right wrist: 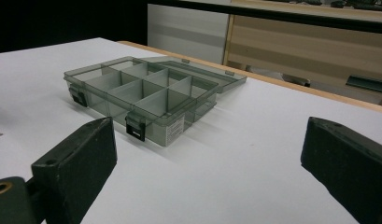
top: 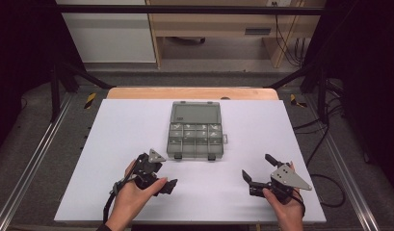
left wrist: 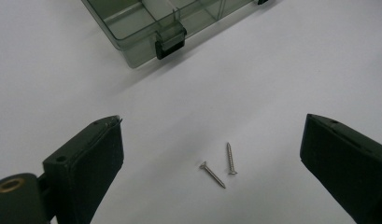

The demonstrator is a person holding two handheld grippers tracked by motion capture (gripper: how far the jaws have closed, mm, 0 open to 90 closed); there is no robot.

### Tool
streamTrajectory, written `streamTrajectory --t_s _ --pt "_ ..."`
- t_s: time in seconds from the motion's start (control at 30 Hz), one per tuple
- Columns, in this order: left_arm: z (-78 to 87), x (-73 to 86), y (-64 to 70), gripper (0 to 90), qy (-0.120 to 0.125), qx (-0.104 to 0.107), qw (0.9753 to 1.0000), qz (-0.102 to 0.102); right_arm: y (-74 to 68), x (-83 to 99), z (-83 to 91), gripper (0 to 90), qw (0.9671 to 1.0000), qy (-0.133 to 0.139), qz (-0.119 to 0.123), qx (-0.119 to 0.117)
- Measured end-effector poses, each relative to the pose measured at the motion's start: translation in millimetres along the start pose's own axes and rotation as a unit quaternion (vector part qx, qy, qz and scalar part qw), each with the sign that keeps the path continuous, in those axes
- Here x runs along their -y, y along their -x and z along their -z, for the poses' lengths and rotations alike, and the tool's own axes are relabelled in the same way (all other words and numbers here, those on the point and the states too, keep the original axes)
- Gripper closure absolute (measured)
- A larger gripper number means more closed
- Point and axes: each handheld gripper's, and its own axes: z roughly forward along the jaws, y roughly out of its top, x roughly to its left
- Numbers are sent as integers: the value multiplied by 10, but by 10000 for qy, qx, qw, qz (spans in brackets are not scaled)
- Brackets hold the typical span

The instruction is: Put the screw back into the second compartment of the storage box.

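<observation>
Screws (left wrist: 221,166), two loose on white table (top: 112,144), left gripper (left wrist: 212,154) spread over them, compartment box (top: 195,137) lid-open (contents unclear), right gripper (right wrist: 207,158) spread, empty.

Two handheld grippers, matte black. Left gripper (top: 163,174): blocky black jaws, grey three-cornered plate on top, black cable trailing off the rear; brass-coloured bushing at the jaw pivot, small round hole in the jaw face. Right gripper (top: 258,172): same build, larger grey plate dotted with small fasteners. Hands bare, no sleeves visible.
</observation>
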Motion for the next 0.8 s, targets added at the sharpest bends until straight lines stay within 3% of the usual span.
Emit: streamTrajectory --t_s 0.47,0.63,0.8 --pt "-73 53 106 56 -95 106 9999 -83 4 -4 6 38 10000 2 -20 12" --pt "-79 58 117 61 -93 85 9999 -61 5 -4 6 38 10000 3 -28 10" --pt "-97 71 96 74 -271 -14 9995 -159 7 -4 8 38 10000 27 -32 7"
